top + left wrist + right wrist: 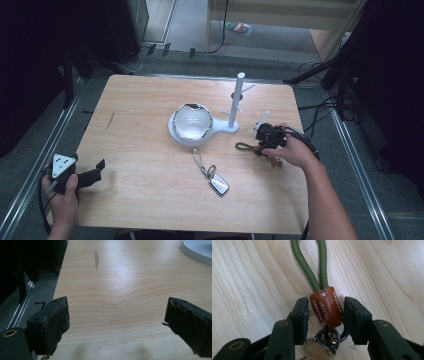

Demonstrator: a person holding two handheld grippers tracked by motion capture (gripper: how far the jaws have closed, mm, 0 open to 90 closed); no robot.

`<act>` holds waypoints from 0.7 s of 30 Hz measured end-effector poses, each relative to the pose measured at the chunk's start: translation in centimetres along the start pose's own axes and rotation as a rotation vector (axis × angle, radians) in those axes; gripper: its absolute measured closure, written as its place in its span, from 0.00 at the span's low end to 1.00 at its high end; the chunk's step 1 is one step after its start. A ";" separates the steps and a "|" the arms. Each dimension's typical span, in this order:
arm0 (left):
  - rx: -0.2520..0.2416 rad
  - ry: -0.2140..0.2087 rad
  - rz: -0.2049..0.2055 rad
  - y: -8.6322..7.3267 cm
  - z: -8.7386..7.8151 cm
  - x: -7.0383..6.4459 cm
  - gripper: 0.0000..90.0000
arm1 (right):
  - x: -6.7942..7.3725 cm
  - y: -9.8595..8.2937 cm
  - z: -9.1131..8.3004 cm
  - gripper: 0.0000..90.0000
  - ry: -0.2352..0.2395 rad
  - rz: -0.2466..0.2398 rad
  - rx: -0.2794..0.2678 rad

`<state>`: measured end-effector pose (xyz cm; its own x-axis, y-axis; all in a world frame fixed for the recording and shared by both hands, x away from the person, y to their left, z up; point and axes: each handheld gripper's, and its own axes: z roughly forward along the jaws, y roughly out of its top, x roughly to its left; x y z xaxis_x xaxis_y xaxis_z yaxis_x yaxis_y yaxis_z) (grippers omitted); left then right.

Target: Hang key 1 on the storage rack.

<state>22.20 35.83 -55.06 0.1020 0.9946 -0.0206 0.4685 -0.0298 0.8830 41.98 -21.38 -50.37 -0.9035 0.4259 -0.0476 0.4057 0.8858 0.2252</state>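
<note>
Your right gripper [326, 315] sits low over the wooden table [140, 190], its jaws slightly apart on either side of the brown leather tab [326, 305] of a keychain; a narrow gap shows on each side of the tab, so the jaws bracket it without pressing; the tab is smooth, white-stitched and stamped with lettering. Ahead of the jaws a braided olive-green cord loop [309, 265] runs away over the wood; just behind the tab hangs a dark metal clasp [329, 336]. Your left gripper [116, 322] is spread wide over bare, pale-grained wood, holding nothing. Well ahead and to the right of the left gripper stands a round white bowl [192, 122] with a shiny rim, nothing visible inside it, resting on the white base of a peg stand [236, 102]; nearer you lies a glossy car key fob [218, 184] on a strap.
</note>
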 end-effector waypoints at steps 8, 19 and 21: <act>-0.001 -0.004 -0.001 0.0 0.0 0.0 0.07 | -0.6 0.4 0.2 0.65 0.017 -0.001 0.057; 0.001 -0.004 0.000 0.0 0.0 0.0 0.07 | -0.4 1.2 0.2 0.76 0.012 0.034 0.104; 0.000 -0.004 -0.001 0.0 0.0 0.0 0.07 | -0.4 1.2 0.1 0.77 0.009 0.042 0.106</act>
<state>22.21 35.82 -55.07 0.1052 0.9942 -0.0232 0.4683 -0.0289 0.8831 42.88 -20.44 -50.21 -0.8863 0.4620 -0.0309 0.4554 0.8818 0.1228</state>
